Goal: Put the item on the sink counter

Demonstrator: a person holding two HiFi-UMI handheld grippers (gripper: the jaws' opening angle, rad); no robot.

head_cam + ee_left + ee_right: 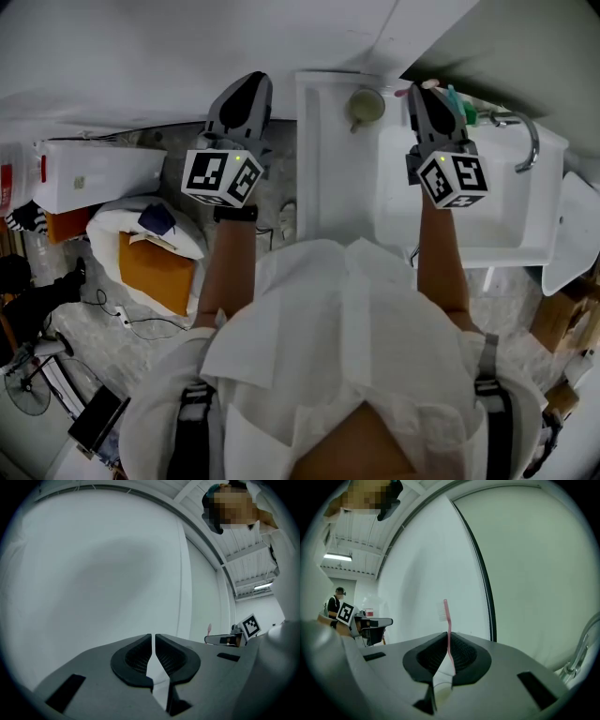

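The white counter [330, 192] runs as a bare strip left of the basin [478, 220], open from its near edge up to one cup [367, 105] at the far end against the wall [169, 47]. One faucet [528, 141] curves over the basin's far right side.

There are two grippers. The right gripper [419, 94] hangs over the basin's far left corner, just beside the cup. The left gripper [248, 86] is off the counter's left edge, over the floor.

One toothbrush [448, 626] – thin pink handle, white bristles facing left – stands upright, pinched between the right jaws. The left jaws are pressed together with nothing between them.
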